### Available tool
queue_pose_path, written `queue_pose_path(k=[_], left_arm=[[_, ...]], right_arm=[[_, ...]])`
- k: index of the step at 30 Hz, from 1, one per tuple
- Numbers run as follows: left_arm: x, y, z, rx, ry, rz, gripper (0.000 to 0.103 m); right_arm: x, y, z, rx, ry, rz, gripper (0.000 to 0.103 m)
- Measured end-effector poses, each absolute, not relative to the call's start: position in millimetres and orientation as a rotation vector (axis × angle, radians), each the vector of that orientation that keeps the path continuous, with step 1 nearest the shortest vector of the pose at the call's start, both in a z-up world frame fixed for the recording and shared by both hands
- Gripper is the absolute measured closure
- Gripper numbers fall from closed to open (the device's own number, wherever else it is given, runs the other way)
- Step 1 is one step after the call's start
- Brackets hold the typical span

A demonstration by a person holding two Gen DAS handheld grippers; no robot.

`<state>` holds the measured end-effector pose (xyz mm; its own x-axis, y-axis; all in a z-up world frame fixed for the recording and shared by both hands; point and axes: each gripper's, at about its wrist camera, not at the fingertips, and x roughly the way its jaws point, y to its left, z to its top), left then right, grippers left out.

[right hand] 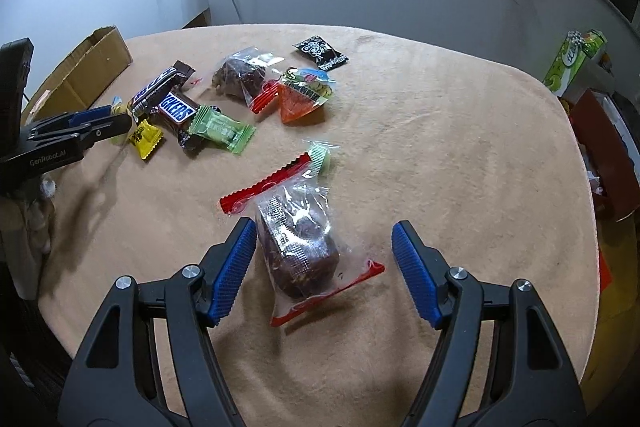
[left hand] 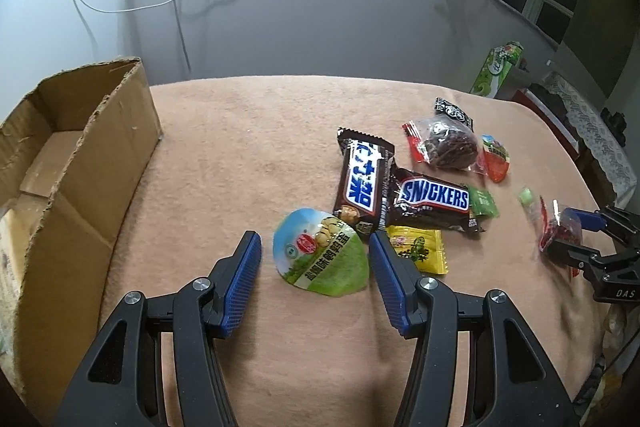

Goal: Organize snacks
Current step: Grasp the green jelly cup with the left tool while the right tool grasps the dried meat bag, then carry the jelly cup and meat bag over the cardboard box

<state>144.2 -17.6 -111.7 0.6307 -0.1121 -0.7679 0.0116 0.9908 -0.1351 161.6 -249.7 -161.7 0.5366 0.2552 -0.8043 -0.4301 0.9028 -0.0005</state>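
Your left gripper (left hand: 316, 259) stands wide, its 2 blue pads either side of the green pack (left hand: 320, 253), a round-topped foil snack lying flat on the tan cloth (left hand: 248, 147). Neither pad touches it; there is a gap on both sides. The right-hand pad sits over the edge of the yellow candy (left hand: 422, 251).

Just beyond the green pack lie 2 Snickers bars: one (left hand: 364, 179) runs away from you, with its near end resting on the pack's far edge, and the other (left hand: 434, 201) lies crosswise, touching the first. A small green sweet (left hand: 484, 203) sits at its right end. Farther back are a clear bag of dark fruit (left hand: 448, 145), an orange pack (left hand: 496, 159) and a black packet (left hand: 454, 111).

The cardboard box (left hand: 80, 163) stands open at the cloth's left edge, well apart from the snacks.

Your right gripper (right hand: 324, 259) is also wide. A second clear bag (right hand: 300, 247) with red sealed ends lies between its pads, tilted. The left pad is just beside the bag, and whether it touches I cannot tell; the right pad is clearly apart. A small green candy (right hand: 320, 155) lies just past the bag's far end.

A green carton (right hand: 572, 63) stands beyond the cloth's far right corner.
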Motion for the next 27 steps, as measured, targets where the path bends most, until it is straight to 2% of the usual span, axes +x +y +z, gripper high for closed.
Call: queue_pose_path(k=[3,5,7,14,27], left_arm=[[146,-18,-112,-0.106,0.890,-0.063,0.059],[147,-18,-113,-0.103,0.891,-0.064,0.059],[147,-18,-113,-0.105,0.890,-0.065,0.061],[145,-17,-112,-0.106,0.881,-0.071,0.067],[133,-13,-87,-0.102,0.800,-0.064,0.068]], right_arm=[[163,-248,-166,-0.218,0.937,0.416,0.048],[163,-246,-167,-0.231,0.935,0.411,0.049],[163,-244,-167,-0.235,0.931,0.408,0.057],[163,-242,-166,-0.231,0.925,0.398,0.061],[155,-233,-136,-0.215,0.859,0.405,0.061]])
